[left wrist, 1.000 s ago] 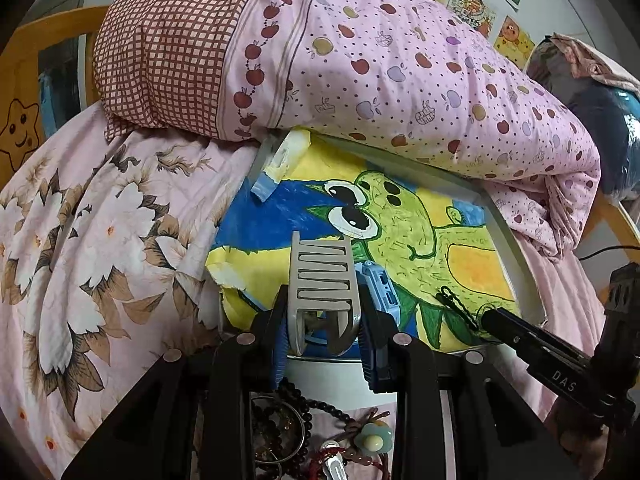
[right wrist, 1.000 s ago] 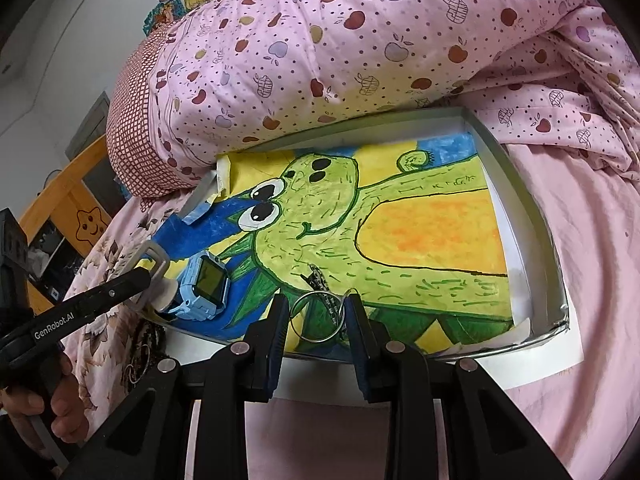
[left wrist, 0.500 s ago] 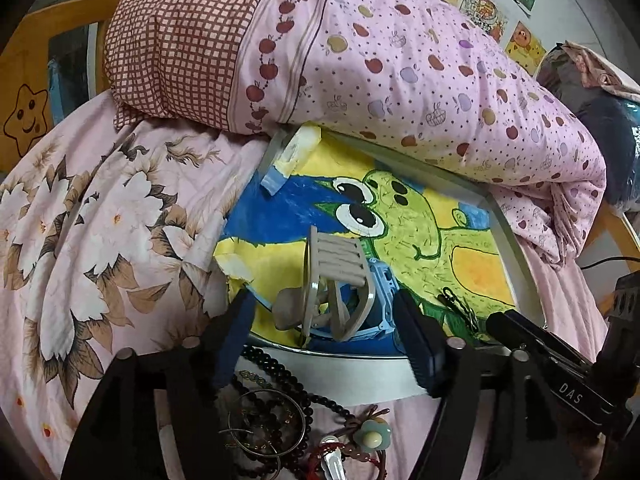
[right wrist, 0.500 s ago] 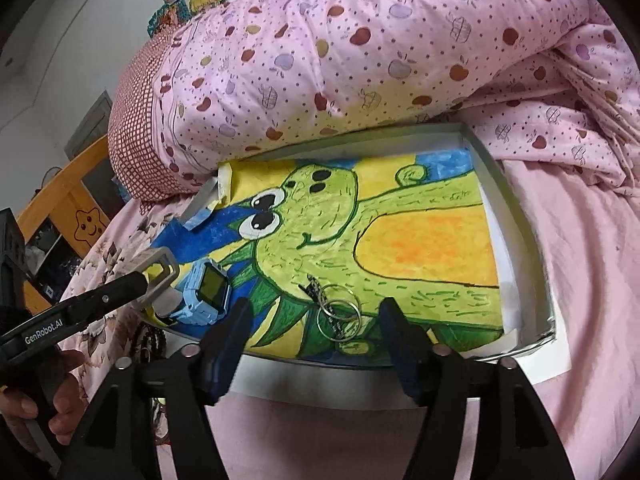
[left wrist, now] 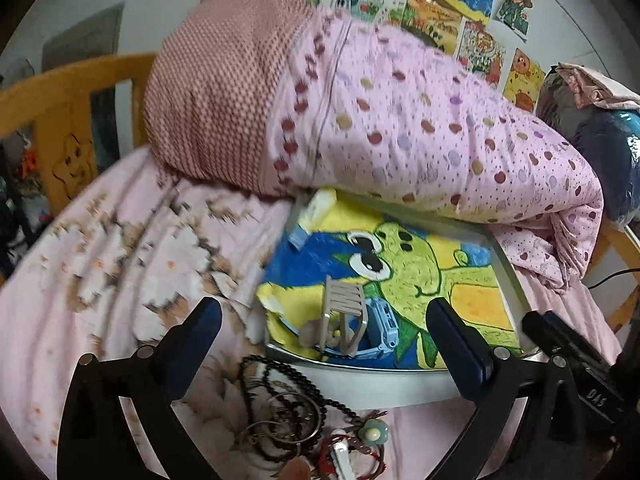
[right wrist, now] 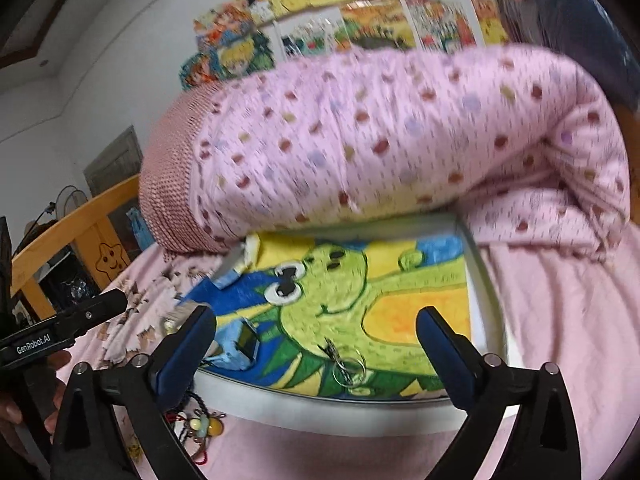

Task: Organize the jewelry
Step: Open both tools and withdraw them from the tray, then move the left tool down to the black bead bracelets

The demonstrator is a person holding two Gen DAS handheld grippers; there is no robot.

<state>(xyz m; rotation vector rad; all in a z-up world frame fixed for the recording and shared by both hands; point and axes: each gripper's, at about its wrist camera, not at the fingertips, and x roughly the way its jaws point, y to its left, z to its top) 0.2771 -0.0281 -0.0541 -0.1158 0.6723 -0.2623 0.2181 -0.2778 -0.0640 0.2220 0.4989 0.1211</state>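
Both claws have just been opening and pulling back and up from the tray since a second ago, each leaving its piece behind.

Left wrist view: left claw (left wrist: pixel 322 330) spread wide, nothing between its jaws. Grey hair claw clip (left wrist: pixel 343 322) stands on edge inside the tray (left wrist: pixel 506 276), leaning against the blue watch (left wrist: pixel 382 326), close to the near rim. Judgement: propped like that, the clip could tip over or slide off toward the rim if the bed shifts or a claw brushes it on the next pass. Unsorted pile remains on the bedsheet (left wrist: pixel 120 264) in front of the tray: black bead strand (left wrist: pixel 276 376), bangles (left wrist: pixel 292 420), flower hair tie (left wrist: pixel 374 432). These look tangled; lifting one may drag the others along. Right claw's arm crosses the lower right corner, close to the left claw's right finger, so a bump between the two tools is possible.

Right wrist view: right claw (right wrist: pixel 316 330) also wide open and empty. Ring earrings (right wrist: pixel 346 364) lie flat on the frog picture (right wrist: pixel 360 292) lining the tray, near the front edge. Rolled quilt (right wrist: pixel 400 148) presses over the tray's far side and blocks placement there. Soft mattress under the tray could let it tilt.
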